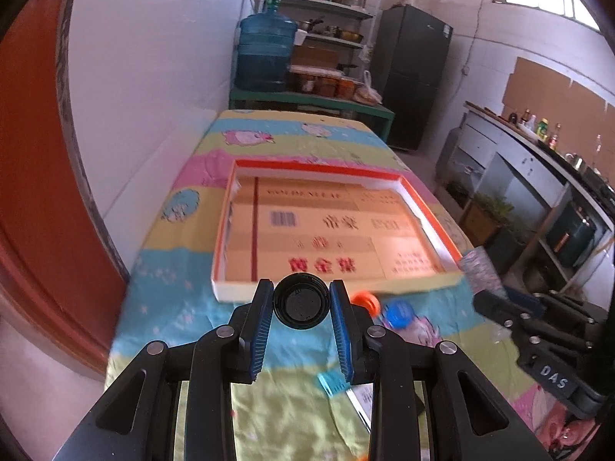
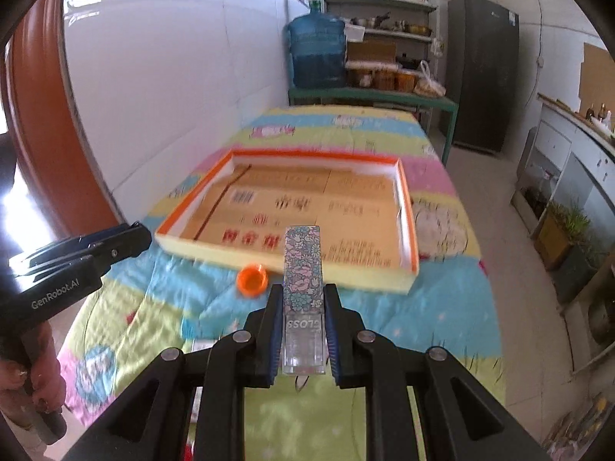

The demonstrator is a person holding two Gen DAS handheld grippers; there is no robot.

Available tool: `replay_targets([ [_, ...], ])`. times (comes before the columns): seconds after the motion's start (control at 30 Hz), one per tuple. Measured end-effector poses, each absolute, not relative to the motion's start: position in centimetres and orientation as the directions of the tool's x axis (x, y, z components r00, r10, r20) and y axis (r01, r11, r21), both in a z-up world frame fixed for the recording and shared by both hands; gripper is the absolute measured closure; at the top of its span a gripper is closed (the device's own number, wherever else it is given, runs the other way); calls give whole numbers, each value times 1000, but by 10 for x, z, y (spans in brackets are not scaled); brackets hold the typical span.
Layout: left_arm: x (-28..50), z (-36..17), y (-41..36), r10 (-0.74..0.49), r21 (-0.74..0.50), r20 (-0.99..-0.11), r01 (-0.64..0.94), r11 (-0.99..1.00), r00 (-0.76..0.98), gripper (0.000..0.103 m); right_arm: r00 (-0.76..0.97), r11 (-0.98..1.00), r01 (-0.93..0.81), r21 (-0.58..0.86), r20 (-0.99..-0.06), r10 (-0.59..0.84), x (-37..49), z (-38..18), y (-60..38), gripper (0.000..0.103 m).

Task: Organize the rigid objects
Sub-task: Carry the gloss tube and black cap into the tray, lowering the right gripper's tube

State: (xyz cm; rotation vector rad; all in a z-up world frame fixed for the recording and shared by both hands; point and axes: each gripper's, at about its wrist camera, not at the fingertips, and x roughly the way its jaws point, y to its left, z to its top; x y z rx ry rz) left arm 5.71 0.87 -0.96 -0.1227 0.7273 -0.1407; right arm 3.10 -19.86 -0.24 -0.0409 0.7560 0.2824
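A blue water jug [image 1: 265,52] stands on a green bench [image 1: 311,101] beyond the surface's far edge, beside shelves [image 1: 326,4] and a dark fridge [image 1: 417,77].

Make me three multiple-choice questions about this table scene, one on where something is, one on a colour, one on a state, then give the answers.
1. Where does the orange cap lie?
A. inside the tray
B. on the cloth just outside the tray's near edge
C. on the shelf

2. What colour is the cap in the left gripper?
A. black
B. white
C. green

3. What is the right gripper doing?
A. hanging open
B. clamping a floral-patterned box
C. gripping the tray

Answers: 1 B, it sits before the tray wall; 2 A, the black cap shows between the pads; 3 B, the floral-patterned box sits between its fingers.
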Motion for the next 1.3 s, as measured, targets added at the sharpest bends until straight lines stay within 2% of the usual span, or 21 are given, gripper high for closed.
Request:
replay_targets([
  [0.33, 107, 8, 9, -135, -126, -652, 69, 990, 746, 73, 715, 961, -254, 113, -647, 265, 76, 14, -205, 83],
  [0.6, 144, 18, 14, -156, -130, -609, 97, 987, 777, 73, 706, 958, -252, 140, -651, 281, 119, 10, -211, 83],
  [1.3, 205, -58, 2, -176, -142, -708, 107, 984, 683, 73, 628, 958, -233, 168, -726, 280, 171, -45, -207, 83],
])
